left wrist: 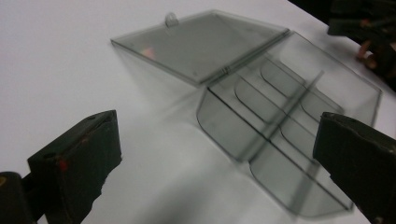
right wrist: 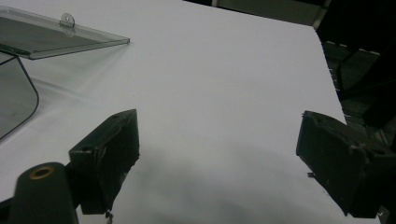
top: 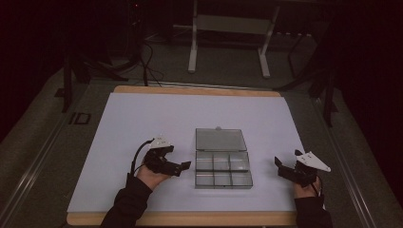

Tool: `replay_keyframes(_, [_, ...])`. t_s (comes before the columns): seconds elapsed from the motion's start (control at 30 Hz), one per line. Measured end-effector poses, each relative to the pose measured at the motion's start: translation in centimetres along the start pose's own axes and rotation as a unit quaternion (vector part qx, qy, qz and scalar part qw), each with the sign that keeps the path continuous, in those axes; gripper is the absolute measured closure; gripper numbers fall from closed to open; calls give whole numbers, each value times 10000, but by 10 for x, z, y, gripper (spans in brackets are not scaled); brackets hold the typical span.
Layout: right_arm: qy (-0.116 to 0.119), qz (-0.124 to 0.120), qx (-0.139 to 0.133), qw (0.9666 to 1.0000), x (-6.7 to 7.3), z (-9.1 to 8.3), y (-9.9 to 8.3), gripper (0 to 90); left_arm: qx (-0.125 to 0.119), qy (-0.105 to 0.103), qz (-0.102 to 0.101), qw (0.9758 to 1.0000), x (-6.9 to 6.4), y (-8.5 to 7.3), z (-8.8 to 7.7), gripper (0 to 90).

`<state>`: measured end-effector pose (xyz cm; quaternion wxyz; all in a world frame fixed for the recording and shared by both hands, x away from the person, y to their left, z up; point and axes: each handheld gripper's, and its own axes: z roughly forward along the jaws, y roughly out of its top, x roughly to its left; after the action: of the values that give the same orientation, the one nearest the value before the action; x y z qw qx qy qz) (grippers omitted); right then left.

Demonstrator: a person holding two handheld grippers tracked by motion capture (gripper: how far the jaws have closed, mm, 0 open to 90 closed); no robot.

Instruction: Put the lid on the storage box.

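I am holding my left gripper [top: 183,166] just beside the left wall of the clear compartment box [top: 222,170], its jaws standing wide apart with nothing between them. In the left gripper view the box [left wrist: 280,140] is lying ahead of my jaws and toward the right one, whose tip is overlapping the near corner of the tray; I cannot tell whether it is touching. The box's lid [left wrist: 201,44] is lying flat open on the white table sheet [left wrist: 56,60], beyond the jaws, hinged to the tray's far edge.

I am keeping my right gripper [top: 281,167] well apart from the box, off its right side, jaws spread wide and gripping nothing. In the right gripper view only bare sheet [right wrist: 219,93] is lying between my jaws, and the box's lid [right wrist: 51,39] and a rounded tray corner [right wrist: 16,93] are sitting beyond and outside my left jaw.
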<state>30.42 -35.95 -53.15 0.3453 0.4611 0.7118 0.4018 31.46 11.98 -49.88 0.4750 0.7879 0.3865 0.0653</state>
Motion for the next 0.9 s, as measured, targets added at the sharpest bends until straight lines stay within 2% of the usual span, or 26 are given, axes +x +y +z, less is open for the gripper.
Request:
replay_keyframes(0.2, [-2,5,7,10000,0,0,0,131,73,-63,11,10000,1,15,13,24])
replay_keyframes(0.3, [9,-3,19,10000,0,0,0,132,184,-33,66,9998,1,21,19,24])
replay_keyframes(0.4, [-2,-18,15,10000,1,0,0,132,208,29,28,9998,2,28,23,24])
replay_keyframes(0.6, [-4,-20,28,10000,1,0,0,134,62,6,-141,9999,6,45,28,25])
replay_keyframes(0.83, [-2,-50,56,10000,1,1,0,135,35,4,-393,9992,13,59,42,24])
replay_keyframes(0.9, [0,-62,50,10000,1,1,0,135,121,-4,-448,9989,15,61,48,25])
